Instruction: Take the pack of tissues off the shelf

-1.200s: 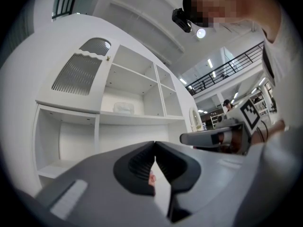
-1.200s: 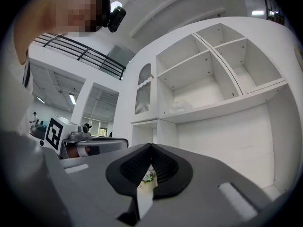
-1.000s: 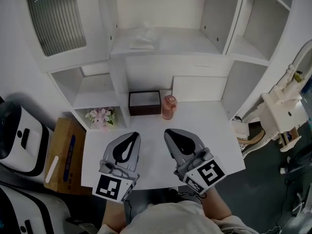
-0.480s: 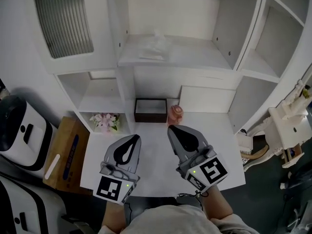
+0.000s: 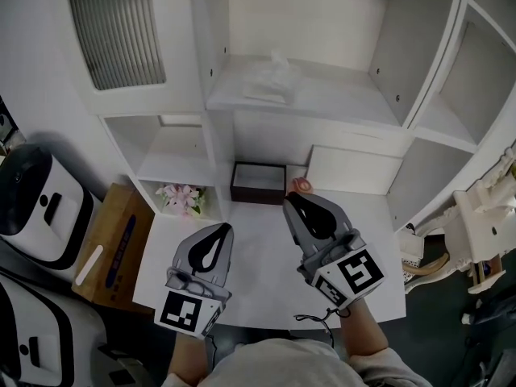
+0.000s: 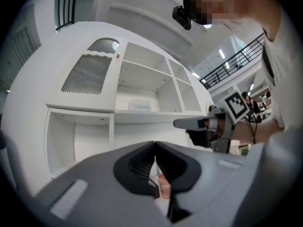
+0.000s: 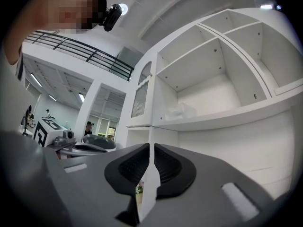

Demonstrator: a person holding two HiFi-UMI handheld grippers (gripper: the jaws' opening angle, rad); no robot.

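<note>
Your right tongs (image 5: 300,203) are just starting to open, a thin slit with nothing in it, and they have advanced toward the back edge of the white worktop (image 5: 258,256). Your left tongs (image 5: 220,230) stay closed and empty. The clear-wrapped white pack of tissues (image 5: 272,77) lies untouched near the left end of the white shelf (image 5: 347,107) above, so the reach has probably only begun.
</note>
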